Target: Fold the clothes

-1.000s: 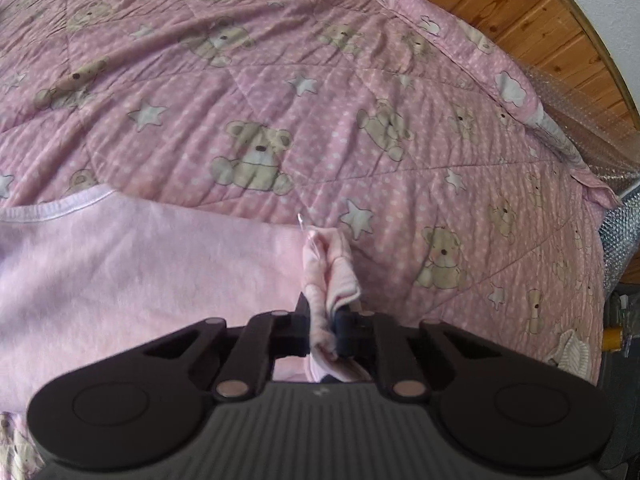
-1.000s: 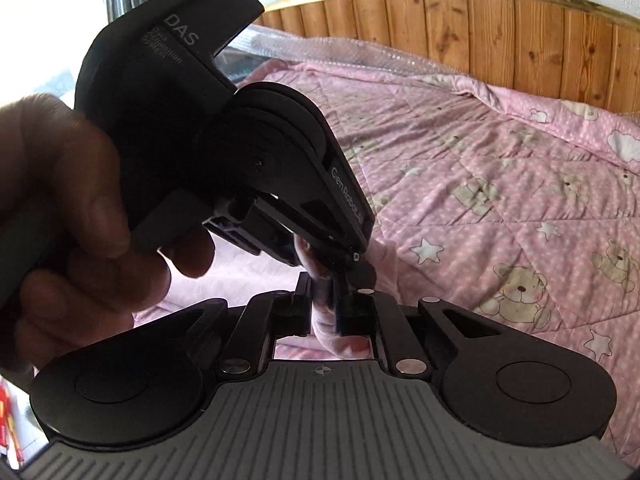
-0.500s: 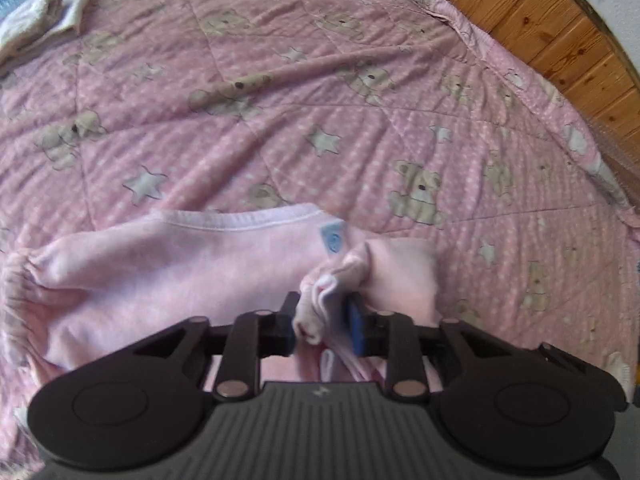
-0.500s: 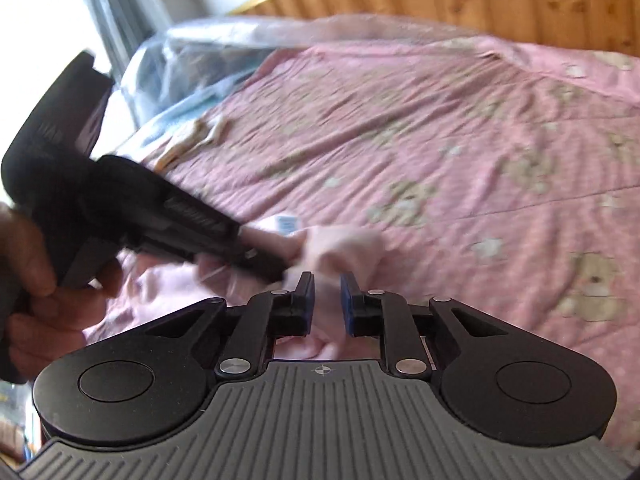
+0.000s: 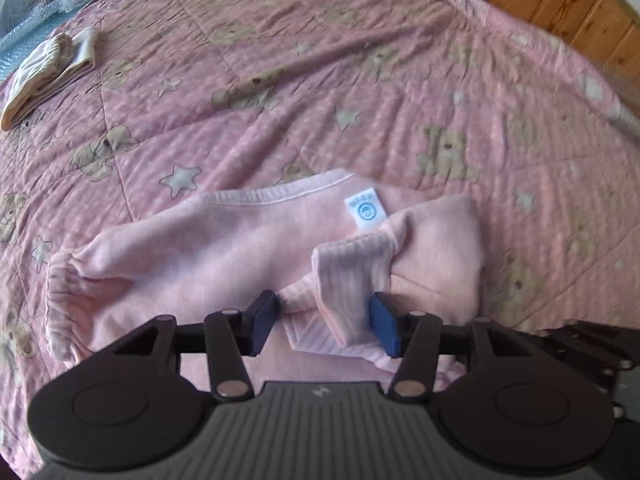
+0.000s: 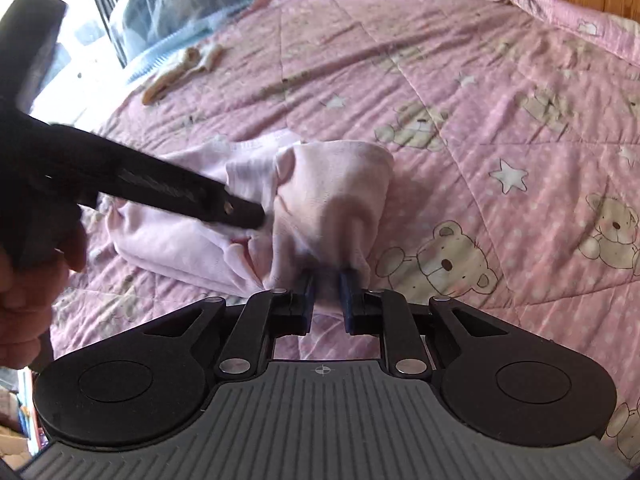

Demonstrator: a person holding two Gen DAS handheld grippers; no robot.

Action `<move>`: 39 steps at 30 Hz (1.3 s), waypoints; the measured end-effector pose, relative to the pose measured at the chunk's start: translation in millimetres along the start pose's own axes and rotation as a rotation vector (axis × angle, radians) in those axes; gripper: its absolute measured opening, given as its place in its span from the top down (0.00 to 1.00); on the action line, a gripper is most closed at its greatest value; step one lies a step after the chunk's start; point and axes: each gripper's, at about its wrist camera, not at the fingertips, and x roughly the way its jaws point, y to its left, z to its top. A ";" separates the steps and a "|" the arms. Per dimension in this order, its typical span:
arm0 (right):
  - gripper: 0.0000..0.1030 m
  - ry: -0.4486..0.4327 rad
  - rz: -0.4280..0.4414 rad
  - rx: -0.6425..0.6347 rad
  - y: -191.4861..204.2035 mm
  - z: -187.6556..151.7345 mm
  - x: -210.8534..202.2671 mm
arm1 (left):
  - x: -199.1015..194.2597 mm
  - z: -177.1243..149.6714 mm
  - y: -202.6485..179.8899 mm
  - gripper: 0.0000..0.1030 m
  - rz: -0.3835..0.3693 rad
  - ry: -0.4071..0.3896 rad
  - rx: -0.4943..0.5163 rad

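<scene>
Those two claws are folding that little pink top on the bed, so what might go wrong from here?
The left claw is opening, but the ribbed cuff still hangs against one pad, so it might get dragged along and undo the fold. The right claw appears to pinch the pink top; pulling away too soon could tug the bundle crooked on the quilt.

Left gripper (image 5: 324,324) opening, right gripper (image 6: 327,300) pinched.

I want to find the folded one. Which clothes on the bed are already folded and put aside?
The cream clothes at the bed's far corner, lying alone. The pink top lies at the fingers.
</scene>
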 end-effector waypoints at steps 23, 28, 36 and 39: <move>0.78 -0.125 -0.050 0.062 0.7 2.5 -13.0 | 24.5 33.5 -59.7 0.38 0.025 0.015 0.179; 0.79 -0.060 -0.074 0.014 10.0 -14.0 6.8 | 15.7 33.7 -47.3 0.38 -0.026 -0.001 0.136; 0.77 -0.157 -0.108 0.012 38.8 14.5 -17.0 | -29.0 4.6 54.2 0.38 -0.093 -0.069 -0.176; 0.78 -0.075 -0.133 -0.006 46.2 14.4 16.6 | -25.5 -7.8 82.6 0.39 -0.083 -0.029 -0.204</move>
